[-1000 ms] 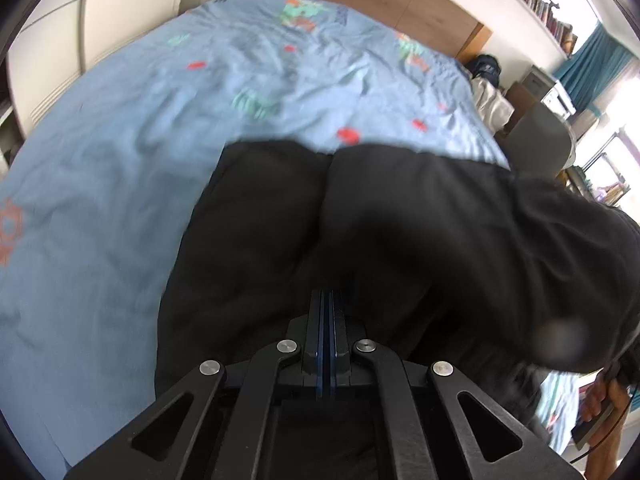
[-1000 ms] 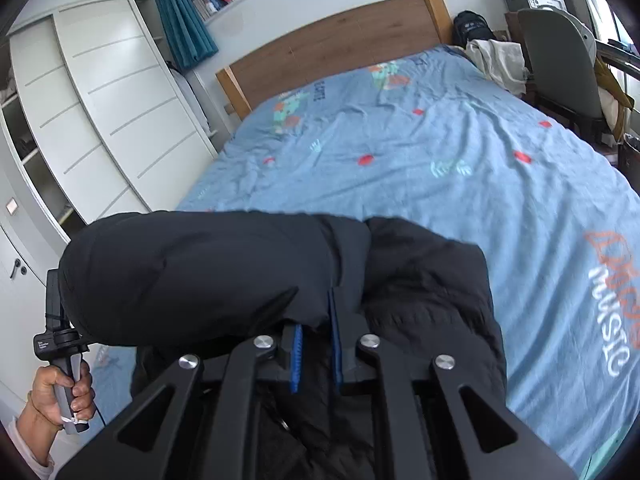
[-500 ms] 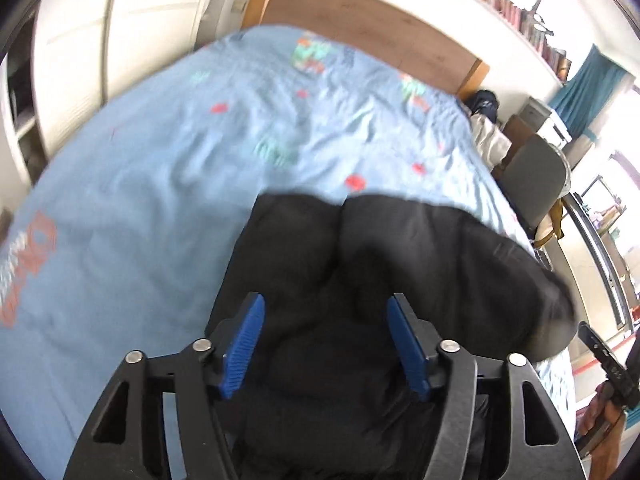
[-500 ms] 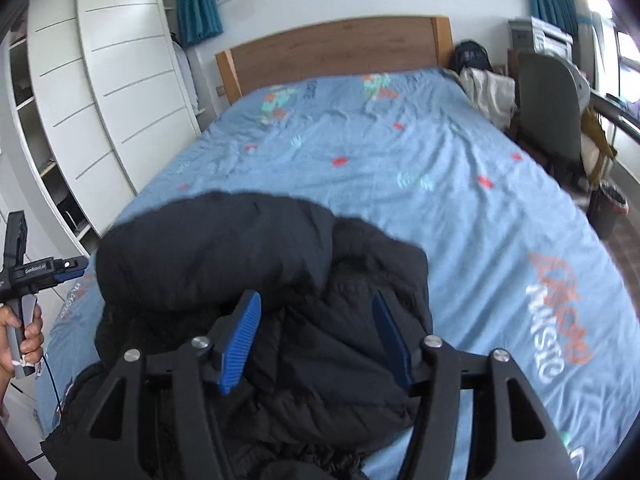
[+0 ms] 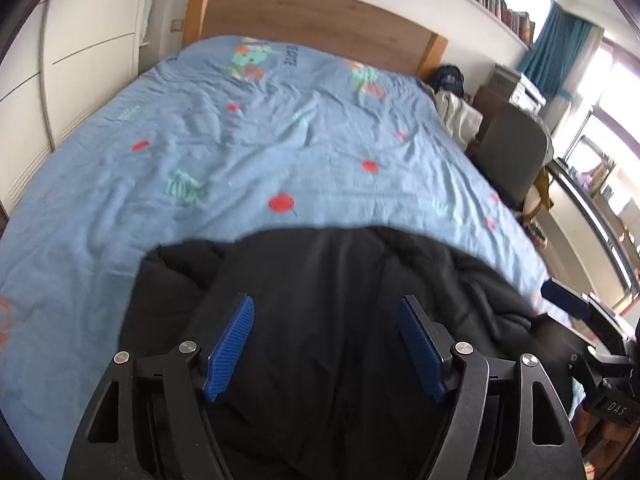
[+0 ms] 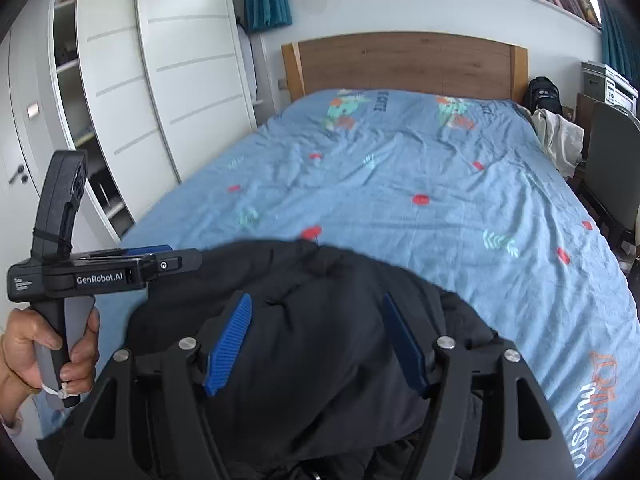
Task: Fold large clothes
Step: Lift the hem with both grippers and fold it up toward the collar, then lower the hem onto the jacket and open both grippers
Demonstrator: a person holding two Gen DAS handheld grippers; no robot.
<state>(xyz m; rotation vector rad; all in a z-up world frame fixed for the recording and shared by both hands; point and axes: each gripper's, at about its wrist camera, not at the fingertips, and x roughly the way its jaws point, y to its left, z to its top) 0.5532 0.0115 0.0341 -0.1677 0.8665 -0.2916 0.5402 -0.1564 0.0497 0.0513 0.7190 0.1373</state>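
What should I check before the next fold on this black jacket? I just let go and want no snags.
1. Left gripper free of cloth: ok, jaws opening, pads apart above the black jacket.
2. Right gripper free of cloth: ok, jaws opening, nothing pinched.
3. Jacket resting on the bed cover: ok, bundled at the near end.
4. Jacket lying flat and even: not ok, it is bunched and puffy.
5. Room on the cover beyond the jacket: ok, bare blue fabric up to the headboard.
6. Sleeves and zipper tucked in: cannot tell, hidden in the folds.
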